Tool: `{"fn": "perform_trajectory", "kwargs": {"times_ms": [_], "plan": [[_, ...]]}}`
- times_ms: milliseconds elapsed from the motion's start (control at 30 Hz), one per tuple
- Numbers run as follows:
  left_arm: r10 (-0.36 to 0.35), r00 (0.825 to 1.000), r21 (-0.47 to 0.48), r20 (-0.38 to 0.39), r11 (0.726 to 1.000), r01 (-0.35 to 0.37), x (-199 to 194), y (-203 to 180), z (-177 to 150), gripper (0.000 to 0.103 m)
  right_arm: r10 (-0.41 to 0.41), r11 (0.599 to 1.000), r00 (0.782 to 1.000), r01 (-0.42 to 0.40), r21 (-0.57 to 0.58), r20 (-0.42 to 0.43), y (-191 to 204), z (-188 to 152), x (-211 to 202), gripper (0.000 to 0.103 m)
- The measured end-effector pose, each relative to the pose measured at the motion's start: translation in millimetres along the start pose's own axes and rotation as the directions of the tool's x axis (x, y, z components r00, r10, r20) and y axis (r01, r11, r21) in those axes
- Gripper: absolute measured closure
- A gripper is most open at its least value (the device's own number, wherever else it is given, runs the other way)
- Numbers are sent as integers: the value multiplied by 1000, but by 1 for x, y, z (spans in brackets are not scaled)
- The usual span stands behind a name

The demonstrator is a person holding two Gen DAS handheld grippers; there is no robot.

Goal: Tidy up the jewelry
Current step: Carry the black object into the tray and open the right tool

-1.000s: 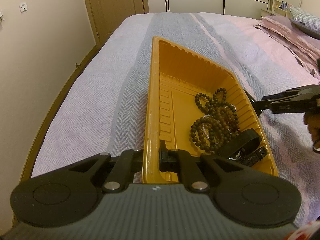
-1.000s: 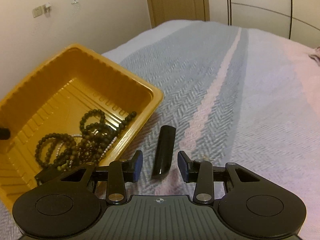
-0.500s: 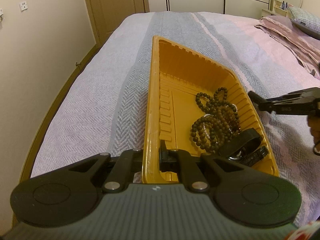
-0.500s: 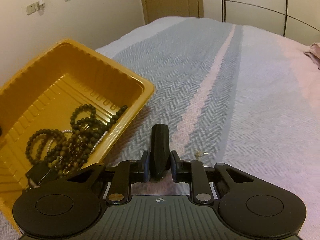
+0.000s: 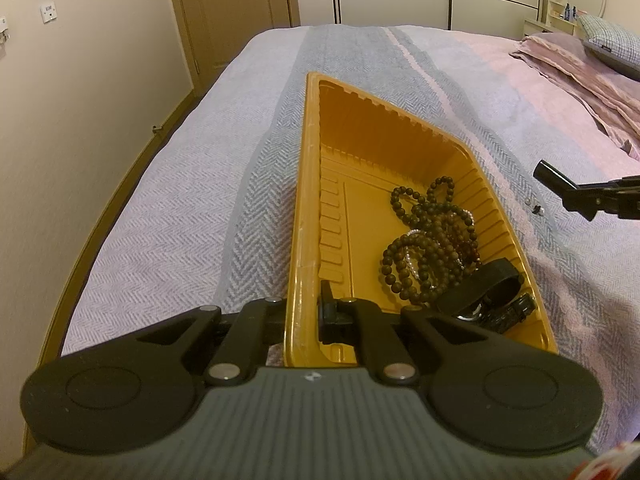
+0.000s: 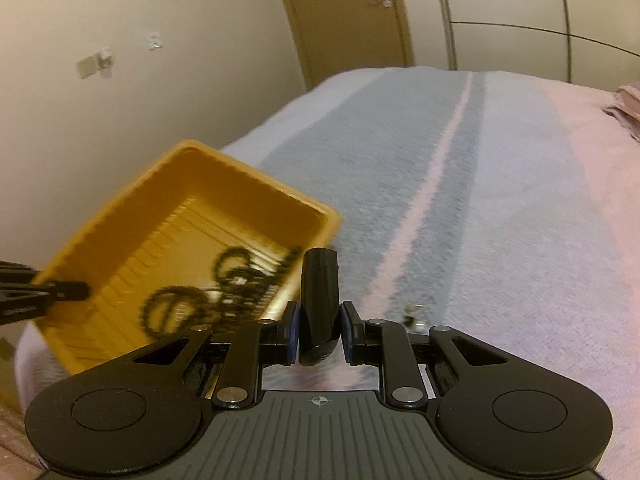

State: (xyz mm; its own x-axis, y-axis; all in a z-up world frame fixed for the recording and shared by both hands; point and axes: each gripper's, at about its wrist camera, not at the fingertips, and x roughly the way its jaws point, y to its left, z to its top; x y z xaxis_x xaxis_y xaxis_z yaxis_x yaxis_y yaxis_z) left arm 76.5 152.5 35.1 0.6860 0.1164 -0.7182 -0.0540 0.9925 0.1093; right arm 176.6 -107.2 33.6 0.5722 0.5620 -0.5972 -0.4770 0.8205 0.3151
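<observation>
An orange plastic tray (image 5: 309, 184) lies on the bed, and my left gripper (image 5: 303, 320) is shut on its near rim. Inside it are dark bead bracelets (image 5: 432, 248) and a black band (image 5: 484, 290). My right gripper (image 6: 320, 334) is shut on a short black tube (image 6: 320, 288), which is held off the bedspread just right of the tray (image 6: 256, 178). In the left wrist view the right gripper (image 5: 576, 196) reaches in from the right edge with the tube (image 5: 549, 171) sticking out of it. The right wrist view is blurred, with the beads (image 6: 224, 292) smeared.
A small metal piece of jewelry (image 6: 414, 316) lies on the striped bedspread (image 6: 460, 200) beside the tray; it also shows as a speck (image 5: 534, 206) in the left wrist view. Pink pillows (image 5: 580, 68) are at the far right. A wall and door stand behind the bed.
My right gripper closed on the black tube that lay on the bedspread and lifted it up and toward the tray. My left gripper and the tray stayed in place.
</observation>
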Motion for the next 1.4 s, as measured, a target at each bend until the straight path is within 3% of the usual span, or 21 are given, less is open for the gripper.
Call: {"fn": "perform_trajectory", "kwargs": {"times_ms": [333,667,1267,1400], "plan": [[-1,1000,-1,1,1000,1,0,0,0,98,158,985,986,-161,-66,-45,51,4,5,82],[-3,1000,0,1,1000,3,-1,0,0,98,307,931,940,-329,-154,-151,97,-4,35,82],[-6,1000,-6,2,1000,6,0,1,0,98,352,912,920,-379,-158,-175,111,-4,53,81],[-8,1000,-10,0,1000,8,0,2,-1,98,368,915,919,-385,-122,-139,105,-3,50,79]]}}
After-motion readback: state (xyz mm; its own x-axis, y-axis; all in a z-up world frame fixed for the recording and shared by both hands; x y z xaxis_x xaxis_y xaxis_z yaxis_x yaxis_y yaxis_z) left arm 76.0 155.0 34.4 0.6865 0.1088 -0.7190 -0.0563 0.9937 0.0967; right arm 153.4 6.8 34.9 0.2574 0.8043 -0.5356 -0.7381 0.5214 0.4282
